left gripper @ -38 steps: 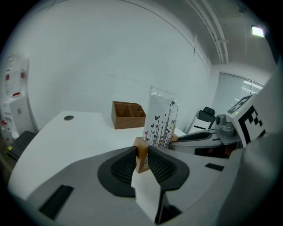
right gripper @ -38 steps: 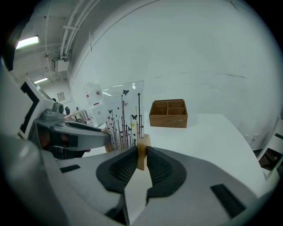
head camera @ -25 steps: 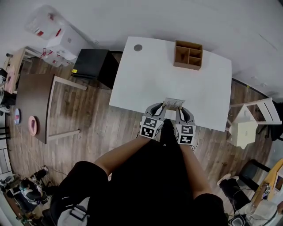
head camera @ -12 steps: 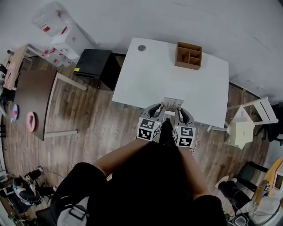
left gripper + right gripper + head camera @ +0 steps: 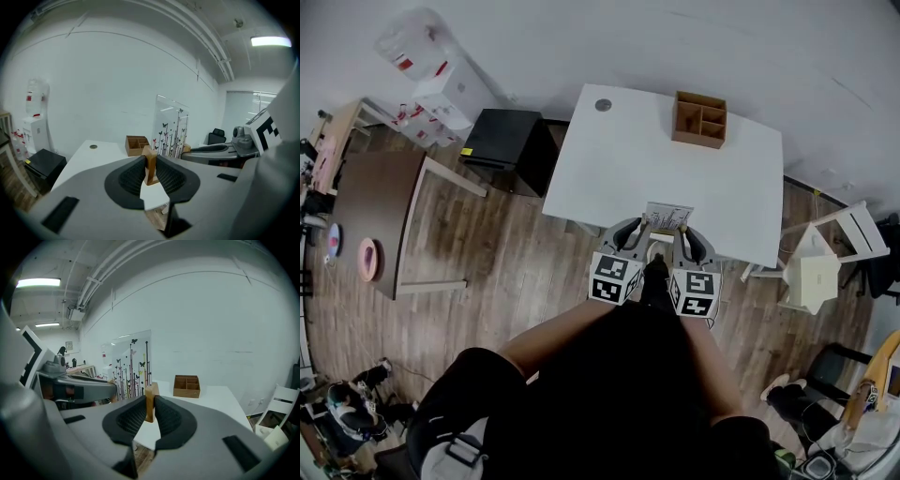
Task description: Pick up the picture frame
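Observation:
The picture frame (image 5: 667,217) is a clear panel printed with butterflies and stems, standing upright on two small wooden feet. It hangs over the near edge of the white table (image 5: 619,159), held between both grippers. My left gripper (image 5: 643,225) has its pads on the left wooden foot (image 5: 151,161), and its jaws are closing on it. The clear panel (image 5: 171,126) rises to the right of that foot. My right gripper (image 5: 679,228) is shut on the other wooden foot (image 5: 150,400), with the panel (image 5: 131,364) to its left.
A wooden organiser box (image 5: 699,118) with compartments stands at the table's far side. A black cabinet (image 5: 502,141) sits left of the table and a brown table (image 5: 366,225) farther left. A white chair (image 5: 825,262) stands at the right. The person's legs are below the grippers.
Both grippers have risen together with the picture frame, which has come up off the table; their marker cubes look larger in the head view.

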Available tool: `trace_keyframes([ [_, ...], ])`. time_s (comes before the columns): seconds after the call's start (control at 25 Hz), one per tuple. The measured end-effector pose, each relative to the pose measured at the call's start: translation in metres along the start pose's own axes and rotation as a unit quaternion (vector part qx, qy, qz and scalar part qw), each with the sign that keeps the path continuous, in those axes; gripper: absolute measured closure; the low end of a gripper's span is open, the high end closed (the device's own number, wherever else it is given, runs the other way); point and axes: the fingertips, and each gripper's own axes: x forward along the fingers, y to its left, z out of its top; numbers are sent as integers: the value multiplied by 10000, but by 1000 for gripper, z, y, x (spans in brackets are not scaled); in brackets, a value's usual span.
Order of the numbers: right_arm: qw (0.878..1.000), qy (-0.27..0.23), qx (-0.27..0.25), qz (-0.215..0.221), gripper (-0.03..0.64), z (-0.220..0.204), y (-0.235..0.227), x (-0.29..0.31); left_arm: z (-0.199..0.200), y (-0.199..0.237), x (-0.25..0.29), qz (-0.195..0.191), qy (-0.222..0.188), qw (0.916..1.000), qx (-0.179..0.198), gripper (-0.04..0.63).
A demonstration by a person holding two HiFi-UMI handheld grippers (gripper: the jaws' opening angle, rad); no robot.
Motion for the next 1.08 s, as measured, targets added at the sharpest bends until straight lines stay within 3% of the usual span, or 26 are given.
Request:
trace_keyframes([
  [0.4,9994,-285,-143,-139,548,19,-3,-18,18,-12,-9,-84,-327,9994,-1,520],
  [1.08,9997,-211,-85,-26,548,14,-7,0,13,-2,6,31,-253,9997,-1,523],
])
